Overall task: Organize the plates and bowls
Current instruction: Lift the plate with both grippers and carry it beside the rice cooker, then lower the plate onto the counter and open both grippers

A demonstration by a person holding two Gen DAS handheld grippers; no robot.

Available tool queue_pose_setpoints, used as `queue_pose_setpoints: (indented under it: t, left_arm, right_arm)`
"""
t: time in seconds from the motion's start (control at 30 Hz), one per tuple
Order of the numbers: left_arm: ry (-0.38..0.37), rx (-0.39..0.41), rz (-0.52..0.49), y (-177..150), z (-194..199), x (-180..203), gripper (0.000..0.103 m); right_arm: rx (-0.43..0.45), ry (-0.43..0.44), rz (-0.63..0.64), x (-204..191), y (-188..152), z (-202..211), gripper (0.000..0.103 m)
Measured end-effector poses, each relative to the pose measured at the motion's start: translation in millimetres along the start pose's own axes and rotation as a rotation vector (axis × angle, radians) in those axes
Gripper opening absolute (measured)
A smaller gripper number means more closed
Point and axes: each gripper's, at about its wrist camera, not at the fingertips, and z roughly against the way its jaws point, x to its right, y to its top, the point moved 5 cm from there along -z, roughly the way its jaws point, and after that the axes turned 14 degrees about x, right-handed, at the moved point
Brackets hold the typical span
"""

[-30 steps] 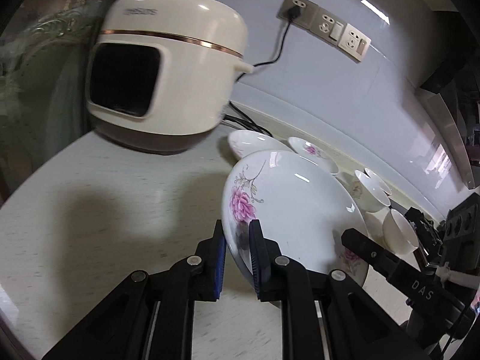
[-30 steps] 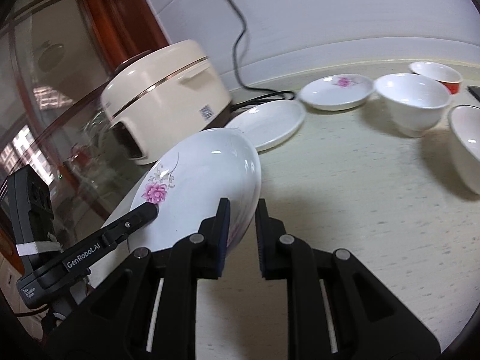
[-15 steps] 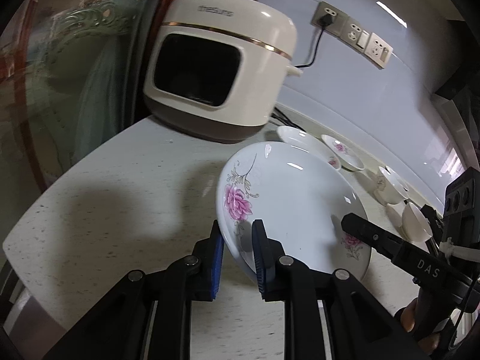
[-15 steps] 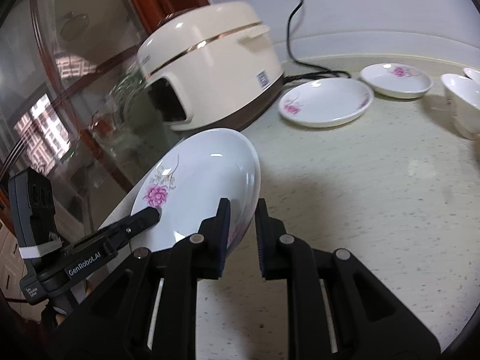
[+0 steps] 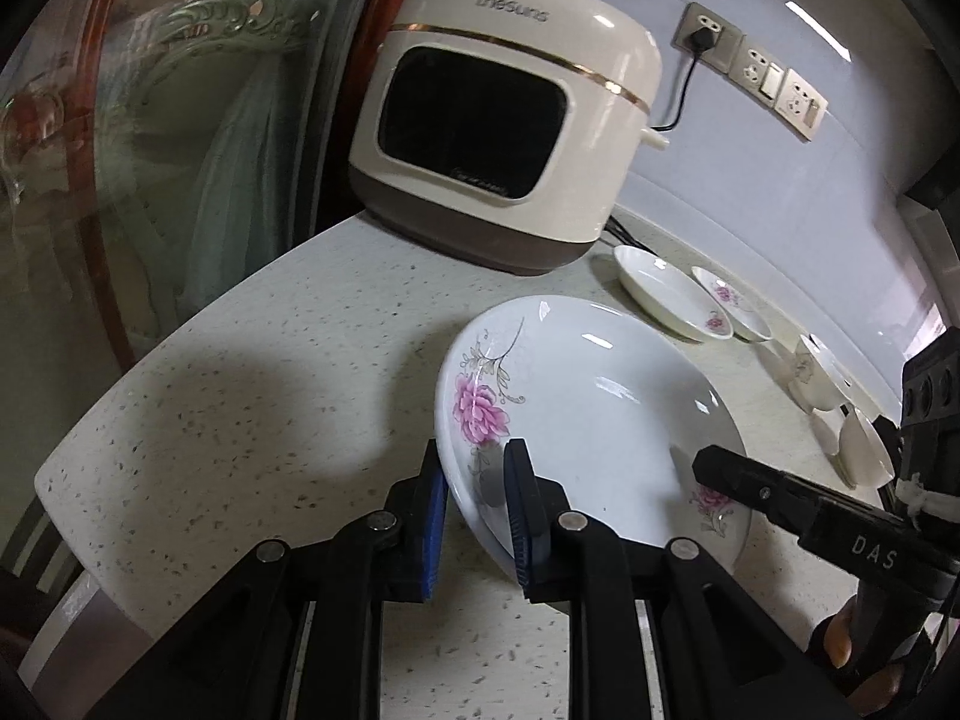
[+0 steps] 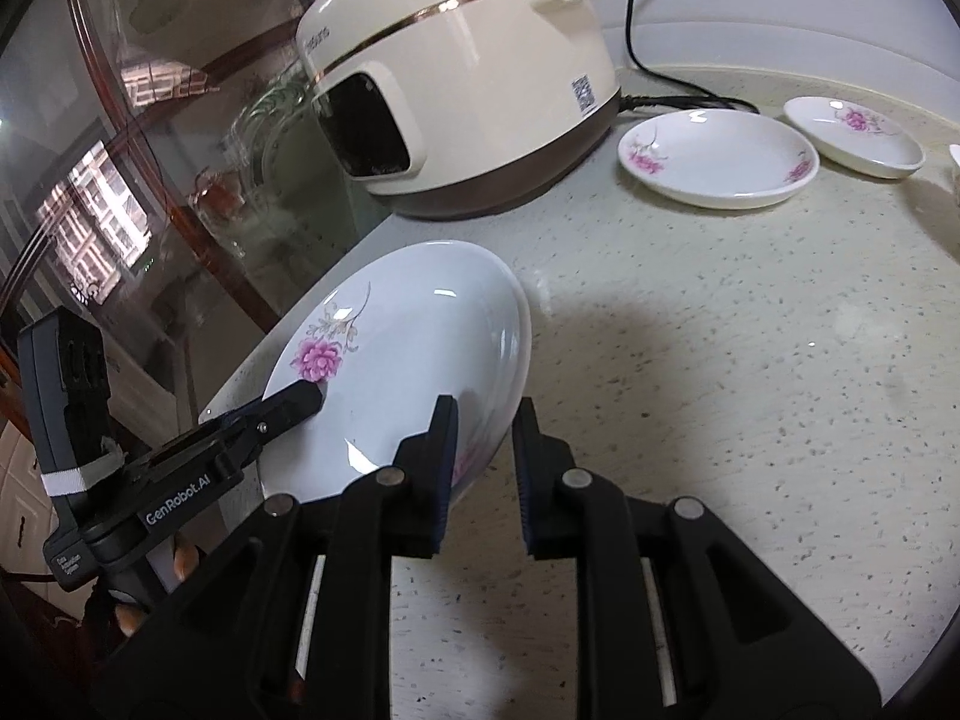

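Note:
A large white plate with pink flowers (image 5: 600, 408) is held tilted above the speckled counter (image 5: 270, 360); it also shows in the right wrist view (image 6: 414, 354). My left gripper (image 5: 477, 501) is shut on its near rim. My right gripper (image 6: 483, 450) is shut on the opposite rim. A medium flowered plate (image 6: 720, 162) and a small flowered dish (image 6: 864, 141) lie on the counter by the wall. Two white bowls (image 5: 816, 372) stand farther right.
A cream rice cooker (image 5: 504, 114) stands at the back of the counter, its cord running to wall sockets (image 5: 750, 72). A glass cabinet door with a wooden frame (image 5: 150, 150) is at the left. The counter's rounded edge (image 5: 78, 462) is near.
Both grippers have carried the large plate left and toward the counter's front corner, away from the other dishes. The rice cooker now sits farther back and to the right in view.

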Motion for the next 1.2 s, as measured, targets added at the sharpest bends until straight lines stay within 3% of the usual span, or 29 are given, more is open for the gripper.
queue_pose_setpoints:
  t: [0.3, 0.4, 0.5, 0.53, 0.57, 0.63, 0.7, 0.77, 0.87, 1.0, 1.2]
  left_arm:
    - [0.045, -0.025, 0.004, -3.9, -5.5, -4.9, 0.02]
    - [0.081, -0.01, -0.012, -1.7, -4.4, -4.4, 0.024]
    - [0.112, -0.008, -0.007, 1.0, -3.8, -8.2, 0.049]
    - [0.13, -0.005, -0.006, 2.2, -2.9, -9.9, 0.062]
    - [0.149, 0.005, -0.004, 5.2, -1.9, -11.2, 0.068]
    - [0.173, 0.035, -0.006, 12.5, 4.1, -10.5, 0.069]
    - [0.192, 0.072, -0.015, 22.6, 11.7, -4.1, 0.075]
    - [0.175, 0.096, -0.023, 30.6, 16.5, 8.5, 0.086]
    - [0.098, 0.083, -0.08, 38.0, 14.6, 48.1, 0.086]
    - [-0.012, 0.043, -0.136, 39.8, 4.3, 104.2, 0.086]
    - [-0.068, 0.06, -0.067, 66.7, -40.4, 170.6, 0.089]
  right_arm:
    - [-0.051, -0.004, -0.003, -0.8, -4.5, -9.0, 0.023]
    - [-0.056, 0.0, -0.013, -0.2, -4.8, -10.1, 0.027]
    - [-0.054, -0.009, -0.033, 2.6, -5.2, -9.2, 0.031]
    - [-0.038, -0.011, -0.042, 4.2, -3.7, -6.5, 0.044]
    - [-0.015, -0.015, -0.052, 6.5, -1.3, -2.8, 0.06]
    - [0.066, -0.031, -0.084, 14.4, 5.9, 9.9, 0.069]
    - [0.118, -0.055, -0.121, 23.9, 10.5, 19.7, 0.069]
    - [0.155, -0.079, -0.174, 36.4, 13.7, 27.5, 0.069]
    - [0.206, -0.112, -0.274, 60.8, 18.0, 41.5, 0.069]
    - [0.23, -0.207, -0.252, 82.7, 22.3, 58.9, 0.069]
    - [0.223, -0.375, -0.251, 133.2, 28.0, 82.5, 0.076]
